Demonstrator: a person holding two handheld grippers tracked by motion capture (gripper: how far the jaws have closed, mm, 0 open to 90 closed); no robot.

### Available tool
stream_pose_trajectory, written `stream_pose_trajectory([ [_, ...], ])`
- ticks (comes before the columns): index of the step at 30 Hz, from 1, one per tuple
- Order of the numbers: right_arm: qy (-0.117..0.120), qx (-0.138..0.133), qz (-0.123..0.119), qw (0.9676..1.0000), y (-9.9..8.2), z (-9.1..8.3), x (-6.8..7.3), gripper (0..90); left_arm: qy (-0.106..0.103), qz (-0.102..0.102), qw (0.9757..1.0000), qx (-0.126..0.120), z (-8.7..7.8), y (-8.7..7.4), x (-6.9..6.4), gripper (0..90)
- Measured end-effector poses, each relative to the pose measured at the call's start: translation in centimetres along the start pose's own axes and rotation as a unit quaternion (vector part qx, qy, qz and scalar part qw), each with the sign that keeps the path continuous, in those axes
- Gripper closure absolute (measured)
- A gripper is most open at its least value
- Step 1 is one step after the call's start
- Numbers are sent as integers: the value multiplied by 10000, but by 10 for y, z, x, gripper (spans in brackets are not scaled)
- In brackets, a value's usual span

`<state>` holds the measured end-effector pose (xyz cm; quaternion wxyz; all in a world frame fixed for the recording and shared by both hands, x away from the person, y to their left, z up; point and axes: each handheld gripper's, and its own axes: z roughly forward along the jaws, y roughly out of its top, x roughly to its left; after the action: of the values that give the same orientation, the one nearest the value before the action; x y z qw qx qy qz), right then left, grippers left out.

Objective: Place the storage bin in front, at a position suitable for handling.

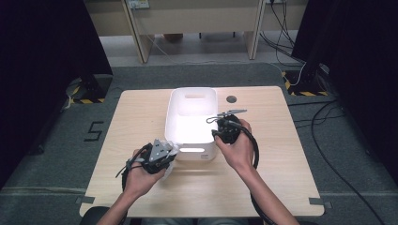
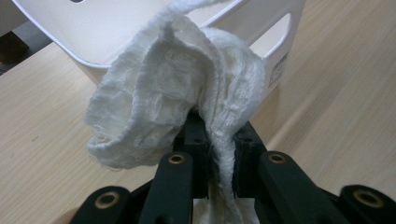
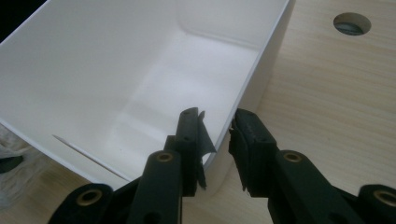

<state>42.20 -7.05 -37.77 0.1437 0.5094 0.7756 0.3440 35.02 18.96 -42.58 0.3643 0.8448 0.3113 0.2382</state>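
A white plastic bin (image 1: pixel 174 104) stands in the middle of the wooden table (image 1: pixel 136 117). My left gripper (image 1: pixel 170 151) is at the bin's near left corner, shut on a crumpled white cloth (image 2: pixel 173 88), which bulges up above the jaws in front of the bin (image 2: pixel 107 28). My right gripper (image 1: pixel 216 134) is at the bin's near right corner. In the right gripper view my right gripper (image 3: pixel 217 130) straddles the right wall of the bin (image 3: pixel 93 70): one jaw is inside, the other outside, and the wall is pinched between them. The inside of the bin looks bare.
A round cable hole (image 1: pixel 231 99) (image 3: pixel 352 23) lies in the tabletop behind the bin's right side. Black curtains flank the table, and cables (image 1: pixel 324 117) run over the floor at the right. A wooden bench stands beyond the table.
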Motion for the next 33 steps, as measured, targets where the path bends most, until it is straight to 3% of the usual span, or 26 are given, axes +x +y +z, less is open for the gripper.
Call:
stream_pose_trajectory([
  [33, 4, -6, 10, 10000, 0, 0, 0, 726, -124, -6, 9994, 320, 24, -12, -4, 796],
])
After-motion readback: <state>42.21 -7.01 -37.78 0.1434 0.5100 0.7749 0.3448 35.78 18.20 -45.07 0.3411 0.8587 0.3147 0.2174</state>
